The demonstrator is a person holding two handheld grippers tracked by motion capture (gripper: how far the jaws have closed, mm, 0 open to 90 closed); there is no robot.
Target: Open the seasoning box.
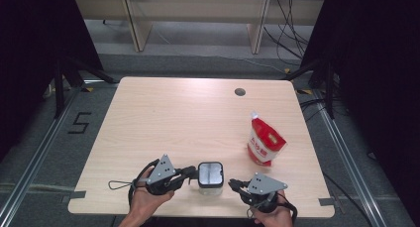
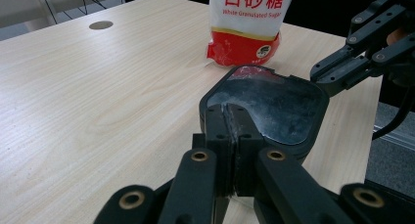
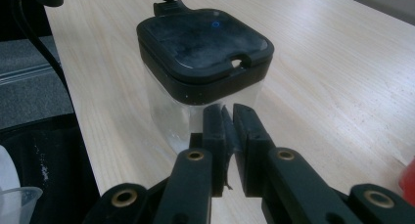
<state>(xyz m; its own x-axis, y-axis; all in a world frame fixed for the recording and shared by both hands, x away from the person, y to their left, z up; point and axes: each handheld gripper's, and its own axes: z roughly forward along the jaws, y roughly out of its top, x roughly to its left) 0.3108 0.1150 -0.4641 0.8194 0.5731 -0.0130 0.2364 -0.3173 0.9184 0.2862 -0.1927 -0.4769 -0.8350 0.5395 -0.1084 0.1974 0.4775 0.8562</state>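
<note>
The jar [image 1: 210, 176] lid's tab seems pinched by the closed left tongs [image 1: 194, 172]; the right tongs [image 1: 233, 184], closed and empty, are held beside it. Lifting is next.

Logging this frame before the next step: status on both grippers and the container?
Left gripper shut, jaws at the container's lid edge. Right gripper shut, empty, just short of the container. Lid on. Sugar bag stands apart, nothing in the way.
</note>
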